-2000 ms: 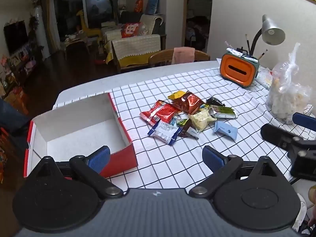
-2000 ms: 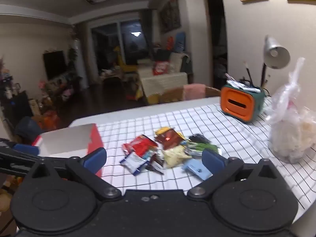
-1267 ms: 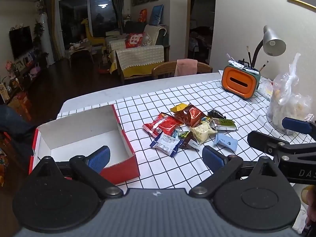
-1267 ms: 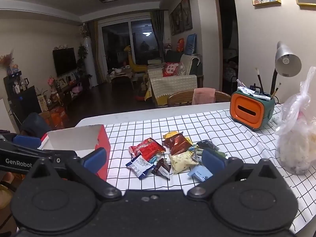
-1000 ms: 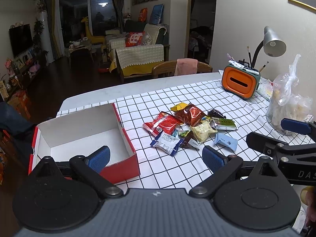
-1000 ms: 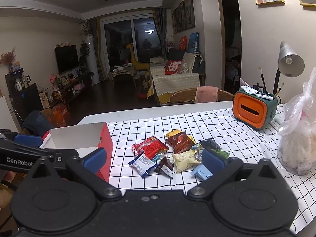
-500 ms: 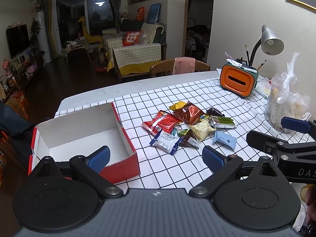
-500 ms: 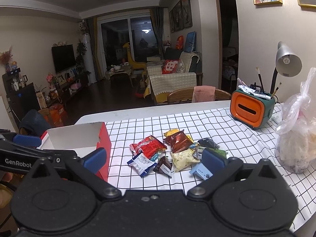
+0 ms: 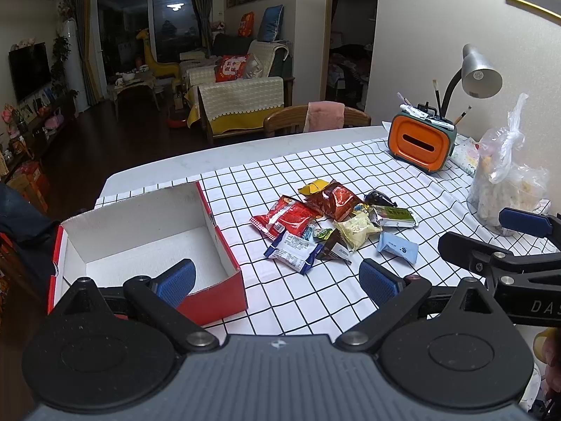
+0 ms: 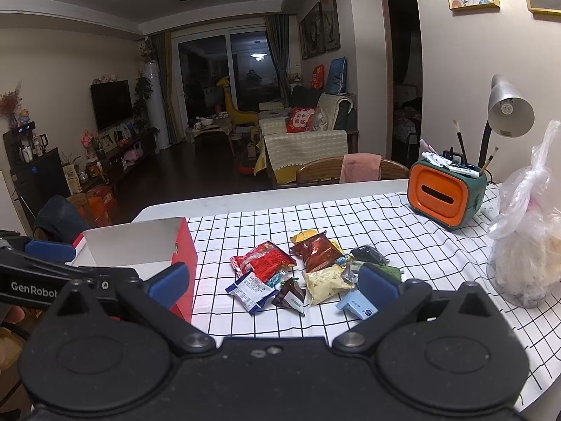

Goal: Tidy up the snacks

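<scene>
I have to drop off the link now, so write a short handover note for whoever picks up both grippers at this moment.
Left gripper: open, holding nothing, raised above the table's near edge between box and snacks.
Right gripper: open, holding nothing, raised in front of the snack pile.
Red cardboard box: on the checked tablecloth, left of the pile; its white inside shows no snacks.
Snacks lie loose in one pile: red packet, brown packet, blue-and-white packet, pale yellow packet, green packet, light blue packet and smaller ones.
Done: nothing boxed yet.
Left: probably move every packet into the box; the blue-and-white one lies nearest it.
</scene>
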Demonstrator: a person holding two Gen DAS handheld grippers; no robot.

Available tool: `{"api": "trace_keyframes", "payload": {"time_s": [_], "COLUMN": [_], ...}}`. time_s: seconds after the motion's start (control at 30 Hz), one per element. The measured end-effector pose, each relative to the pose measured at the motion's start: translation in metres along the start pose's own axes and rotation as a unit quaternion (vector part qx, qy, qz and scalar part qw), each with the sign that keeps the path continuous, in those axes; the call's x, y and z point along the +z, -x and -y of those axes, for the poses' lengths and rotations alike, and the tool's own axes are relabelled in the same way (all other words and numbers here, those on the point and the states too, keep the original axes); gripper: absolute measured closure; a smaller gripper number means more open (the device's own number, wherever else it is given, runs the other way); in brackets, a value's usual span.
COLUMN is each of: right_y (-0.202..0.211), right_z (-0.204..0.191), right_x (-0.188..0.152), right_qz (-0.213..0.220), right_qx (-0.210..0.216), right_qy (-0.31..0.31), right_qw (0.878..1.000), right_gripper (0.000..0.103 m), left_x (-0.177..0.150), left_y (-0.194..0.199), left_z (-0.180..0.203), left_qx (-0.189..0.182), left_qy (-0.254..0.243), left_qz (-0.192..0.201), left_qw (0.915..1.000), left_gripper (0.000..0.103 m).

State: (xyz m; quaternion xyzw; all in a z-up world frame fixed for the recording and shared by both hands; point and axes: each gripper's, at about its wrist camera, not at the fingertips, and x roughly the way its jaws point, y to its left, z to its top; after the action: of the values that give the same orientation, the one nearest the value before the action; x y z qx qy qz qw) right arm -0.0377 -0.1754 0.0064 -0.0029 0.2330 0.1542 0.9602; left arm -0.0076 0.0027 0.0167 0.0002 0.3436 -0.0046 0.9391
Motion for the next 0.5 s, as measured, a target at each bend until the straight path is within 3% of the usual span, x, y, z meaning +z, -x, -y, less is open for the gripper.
{"api": "trace_keyframes", "payload": {"time_s": [0.5], "right_y": [0.001], "right_z": [0.006], "right_x": [-0.002], "right_qz": [0.002], "right_qx": [-0.009], "right_qy": [-0.004], "right_qw": [1.000], "right_gripper": [0.000], "left_x": [-0.001], "left_y": [-0.003], "left_z": [0.011], "left_qx": [-0.002], "left_qy": [-0.005], "left_qz": [-0.005], "left_qw": [1.0000], "left_gripper": [0.003]}}
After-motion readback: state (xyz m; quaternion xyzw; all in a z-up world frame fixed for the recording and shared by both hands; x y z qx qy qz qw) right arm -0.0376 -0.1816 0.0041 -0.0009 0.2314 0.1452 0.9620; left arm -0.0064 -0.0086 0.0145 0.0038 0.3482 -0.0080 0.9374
